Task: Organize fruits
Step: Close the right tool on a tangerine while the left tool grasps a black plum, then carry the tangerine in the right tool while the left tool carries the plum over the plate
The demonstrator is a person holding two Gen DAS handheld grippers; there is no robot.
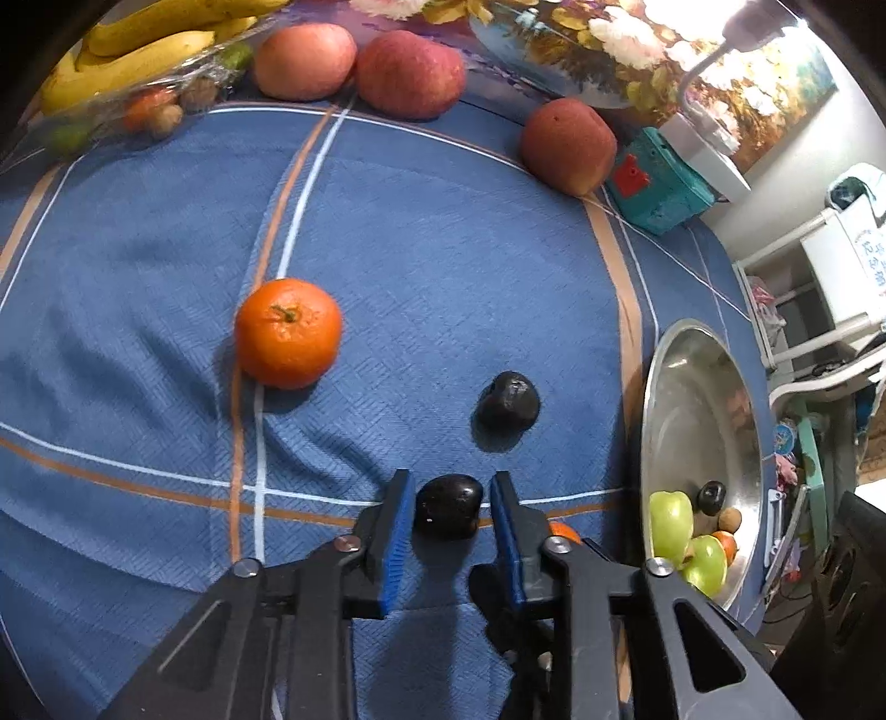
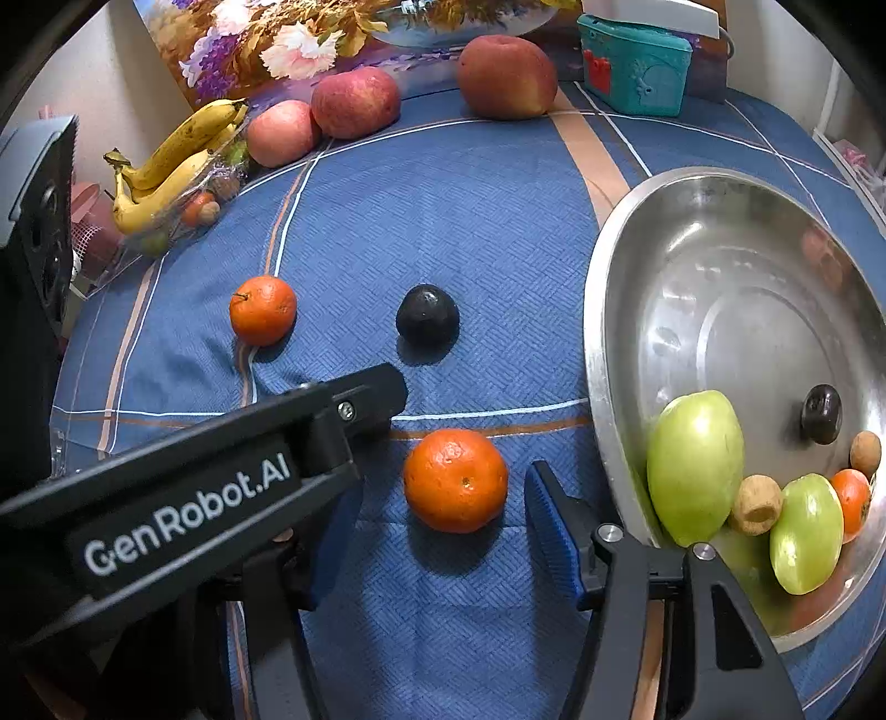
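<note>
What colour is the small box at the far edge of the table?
The box is teal with a red ornament, clearest in the right wrist view.

Table under blue cloth (image 1: 443, 266) with orange and white stripes. Floral painting (image 2: 288, 39) leans against pale wall (image 2: 111, 72) at the far edge; teal box (image 2: 634, 66) beside it. Bright lamp (image 1: 742, 22) upper right, white shelving (image 1: 830, 310) off the table's side.

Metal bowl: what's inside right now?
The bowl holds two green fruits, one dark fruit, two small brown ones and an orange one. The right tongs hide part of the near rim.
</note>
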